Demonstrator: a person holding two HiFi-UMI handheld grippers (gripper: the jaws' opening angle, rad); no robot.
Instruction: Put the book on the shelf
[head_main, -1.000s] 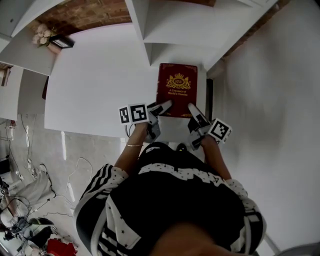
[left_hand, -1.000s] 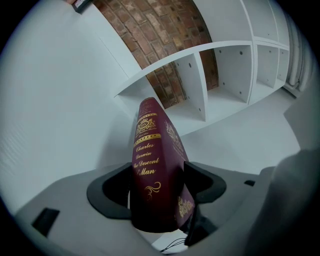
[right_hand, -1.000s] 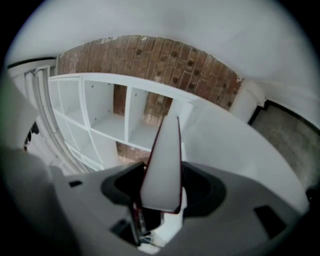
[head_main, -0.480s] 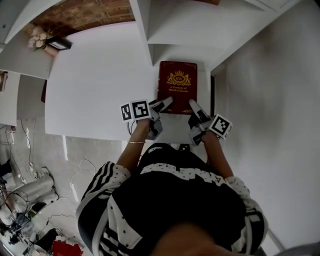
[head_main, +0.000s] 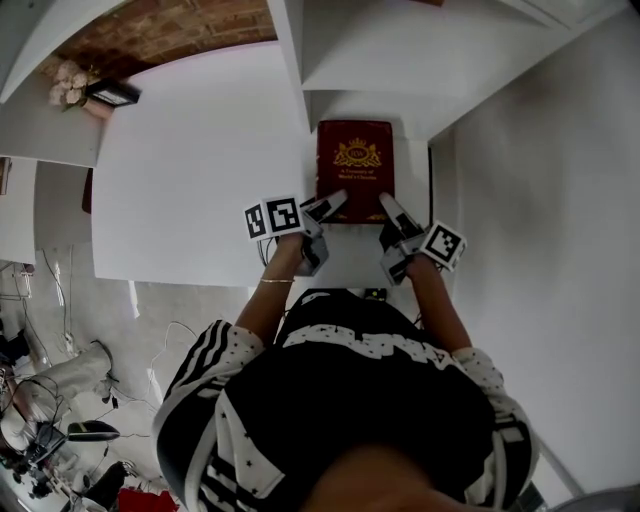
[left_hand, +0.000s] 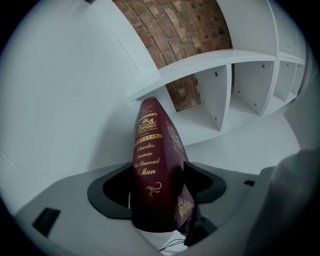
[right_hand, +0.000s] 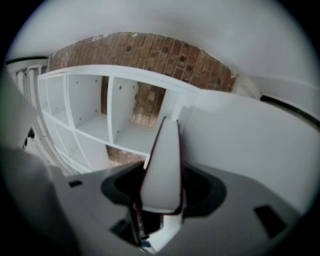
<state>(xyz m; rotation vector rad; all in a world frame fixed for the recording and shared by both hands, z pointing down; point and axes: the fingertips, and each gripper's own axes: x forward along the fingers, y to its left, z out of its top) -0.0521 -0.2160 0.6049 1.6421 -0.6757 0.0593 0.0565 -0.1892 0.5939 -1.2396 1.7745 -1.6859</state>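
As two tools clamp, one book.

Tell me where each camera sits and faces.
Head view: on the person's head, facing steeply down at the maroon book; torso, forearms, left gripper and right gripper show.
Left gripper view: on the left gripper, facing along its jaws at the book's spine and the white shelf; jaws show.
Right gripper view: on the right gripper, facing the book's page edge; jaws show.
Shared: the book, clamped in both grippers.
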